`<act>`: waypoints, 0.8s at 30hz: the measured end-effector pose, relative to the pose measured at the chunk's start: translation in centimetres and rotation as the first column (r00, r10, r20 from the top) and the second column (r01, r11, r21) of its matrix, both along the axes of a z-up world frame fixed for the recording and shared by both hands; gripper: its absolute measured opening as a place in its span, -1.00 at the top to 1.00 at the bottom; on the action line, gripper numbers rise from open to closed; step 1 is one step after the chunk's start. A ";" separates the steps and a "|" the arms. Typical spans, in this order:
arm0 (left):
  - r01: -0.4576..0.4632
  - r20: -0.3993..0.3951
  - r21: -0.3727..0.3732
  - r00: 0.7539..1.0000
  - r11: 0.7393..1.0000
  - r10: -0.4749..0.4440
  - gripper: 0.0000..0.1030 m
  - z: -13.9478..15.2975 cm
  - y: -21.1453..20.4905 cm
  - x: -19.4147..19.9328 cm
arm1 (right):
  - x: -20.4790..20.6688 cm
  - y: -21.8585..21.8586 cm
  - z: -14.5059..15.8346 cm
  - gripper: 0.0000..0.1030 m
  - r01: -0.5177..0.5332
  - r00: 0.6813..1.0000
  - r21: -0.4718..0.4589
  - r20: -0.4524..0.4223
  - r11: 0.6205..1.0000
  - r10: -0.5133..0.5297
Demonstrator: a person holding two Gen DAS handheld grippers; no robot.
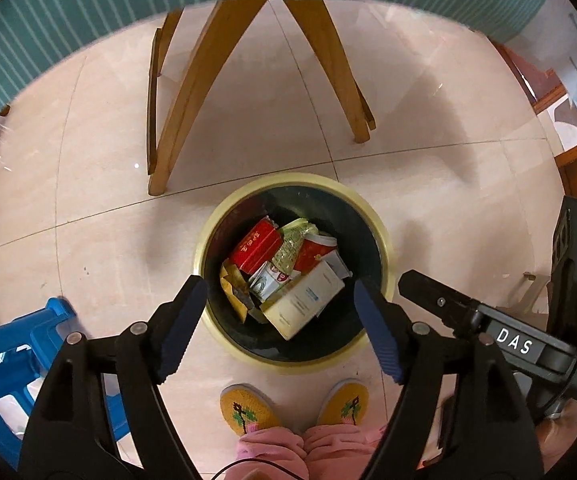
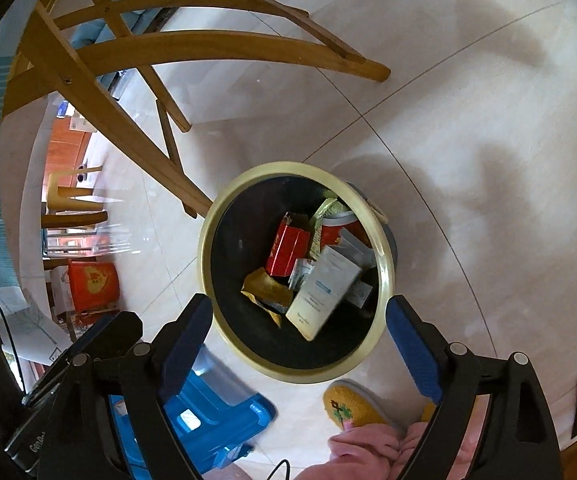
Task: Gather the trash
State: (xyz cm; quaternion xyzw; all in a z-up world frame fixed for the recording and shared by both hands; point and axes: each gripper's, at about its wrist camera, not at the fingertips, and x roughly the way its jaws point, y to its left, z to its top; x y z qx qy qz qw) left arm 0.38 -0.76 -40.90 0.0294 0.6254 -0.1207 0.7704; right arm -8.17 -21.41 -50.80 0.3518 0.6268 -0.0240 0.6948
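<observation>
A round trash bin with a cream rim (image 1: 288, 178) (image 2: 288, 168) and a black liner stands on the tiled floor. Inside lie a red box (image 1: 254, 250) (image 2: 288, 250), a cream carton (image 1: 304, 300) (image 2: 324, 292), a gold wrapper (image 1: 234, 292) (image 2: 266, 290), a red cup (image 1: 314, 254) (image 2: 334, 232) and a green packet (image 1: 290, 248). My left gripper (image 1: 279, 282) hangs over the bin's near side, open, with nothing between its blue pads. Above the same bin, my right gripper (image 2: 300, 300) is open too, and it holds nothing.
Wooden chair legs (image 1: 180, 112) (image 2: 136, 128) stand just behind the bin. A blue plastic stool (image 1: 8, 360) (image 2: 208, 408) sits to the near left. A person's yellow slippers (image 1: 248, 408) and pink trouser legs are close to the bin's near rim. A red carton (image 2: 92, 284) rests further left.
</observation>
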 end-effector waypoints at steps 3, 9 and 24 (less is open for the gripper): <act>-0.012 0.009 -0.009 1.000 1.000 0.012 -0.48 1.2 0.2 -0.1 | 0.2 -0.1 1.0 -0.74 -0.008 1.000 -0.008 0.016 1.000 0.008; -0.019 0.025 -0.011 1.000 1.000 0.019 -0.49 4.2 0.7 -0.5 | 0.3 0.0 4.2 -0.75 -0.025 0.999 -0.027 0.043 0.999 0.026; 0.016 0.068 -0.044 0.998 0.999 -0.013 -0.49 17.6 2.1 -1.9 | -0.7 0.7 16.8 -0.85 -0.096 0.995 -0.116 0.004 0.989 0.097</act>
